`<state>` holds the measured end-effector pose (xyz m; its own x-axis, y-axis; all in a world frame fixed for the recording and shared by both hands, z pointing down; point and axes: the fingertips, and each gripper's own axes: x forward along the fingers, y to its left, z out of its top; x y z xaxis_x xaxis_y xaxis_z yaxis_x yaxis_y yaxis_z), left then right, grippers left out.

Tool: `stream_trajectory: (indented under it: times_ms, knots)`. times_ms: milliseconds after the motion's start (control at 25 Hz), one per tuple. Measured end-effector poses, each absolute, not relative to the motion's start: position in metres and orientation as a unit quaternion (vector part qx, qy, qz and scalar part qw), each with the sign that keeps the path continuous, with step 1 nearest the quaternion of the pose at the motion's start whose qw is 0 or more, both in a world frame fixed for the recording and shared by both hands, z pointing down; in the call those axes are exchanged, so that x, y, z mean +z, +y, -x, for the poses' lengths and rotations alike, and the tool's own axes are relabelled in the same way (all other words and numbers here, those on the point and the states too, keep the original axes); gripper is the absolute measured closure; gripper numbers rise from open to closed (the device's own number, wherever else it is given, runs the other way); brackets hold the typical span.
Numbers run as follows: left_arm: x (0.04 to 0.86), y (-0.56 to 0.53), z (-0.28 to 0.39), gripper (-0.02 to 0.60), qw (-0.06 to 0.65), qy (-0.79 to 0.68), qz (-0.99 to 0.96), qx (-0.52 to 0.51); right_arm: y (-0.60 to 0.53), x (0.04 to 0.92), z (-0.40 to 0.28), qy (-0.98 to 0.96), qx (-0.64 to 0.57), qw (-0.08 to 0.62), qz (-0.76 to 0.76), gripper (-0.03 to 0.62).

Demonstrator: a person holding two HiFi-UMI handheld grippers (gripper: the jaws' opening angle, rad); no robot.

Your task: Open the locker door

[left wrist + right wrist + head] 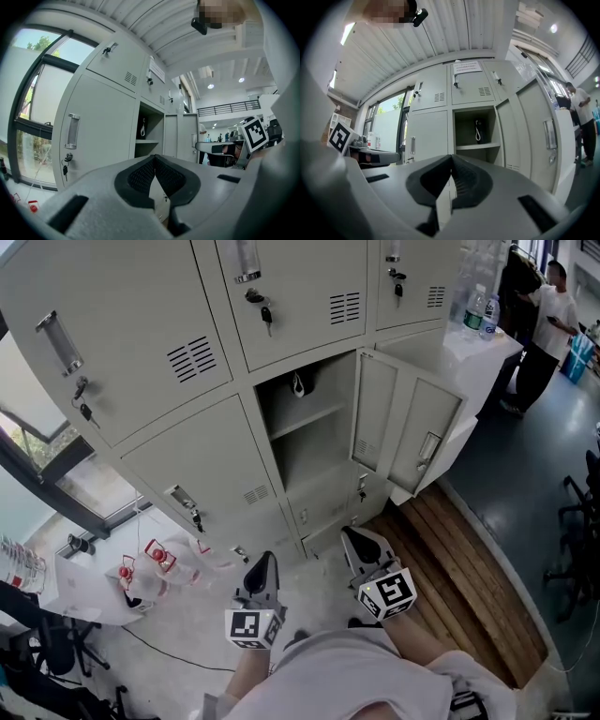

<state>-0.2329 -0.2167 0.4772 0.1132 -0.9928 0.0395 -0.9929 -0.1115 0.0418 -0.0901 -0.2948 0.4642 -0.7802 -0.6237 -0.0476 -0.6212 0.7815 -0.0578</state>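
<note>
Wide-open locker door [408,423], swung to the right of its compartment [309,460].
Inside: one shelf [305,420] and one dark loop [298,385] hanging above it. Left tongs [265,561] and right tongs [352,534] both closed tight, gripping nothing, held low before the lockers, well apart from the door. Two bottles [475,307] on the bench [469,348] at right, with a person [553,315] beyond.

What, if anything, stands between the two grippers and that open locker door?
Nothing visible does. The left gripper and right gripper hang shut and empty, apart from the door, which already stands open.
</note>
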Motion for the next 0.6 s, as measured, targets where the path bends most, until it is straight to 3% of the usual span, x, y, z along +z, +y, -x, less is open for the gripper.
stream_trajectory:
  times_ms: [600]
  knots:
    - [0.4729,-0.2195,0.2294,0.578,0.032,-0.661,-0.749,-0.004,-0.2951,0.4706,0.0891,0.944,-0.031,0.032,0.328,0.582]
